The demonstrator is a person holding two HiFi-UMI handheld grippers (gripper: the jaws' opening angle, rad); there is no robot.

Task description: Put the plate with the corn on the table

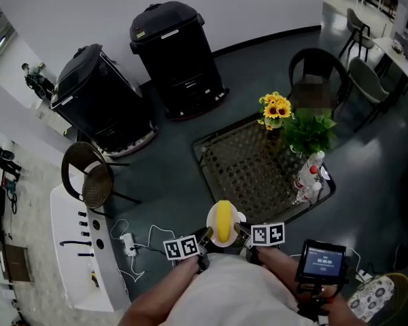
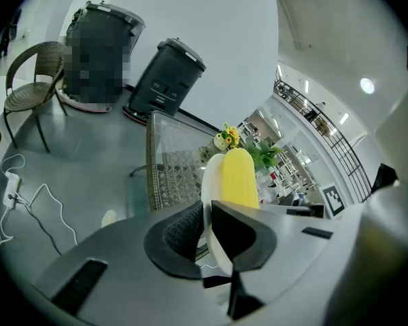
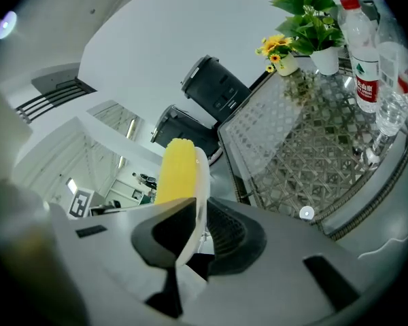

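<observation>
Bright even indoor light, fisheye-warped edges, perhaps slightly soft

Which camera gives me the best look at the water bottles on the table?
The right gripper view: the water bottles stand large near the edge of the table, red cap and label plain. The head view shows them small beside the plant. The left gripper view does not show them clearly.

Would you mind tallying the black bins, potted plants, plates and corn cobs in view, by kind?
black bins: 2
potted plants: 2
plate: 1
corn cob: 1
Total: 6
</observation>
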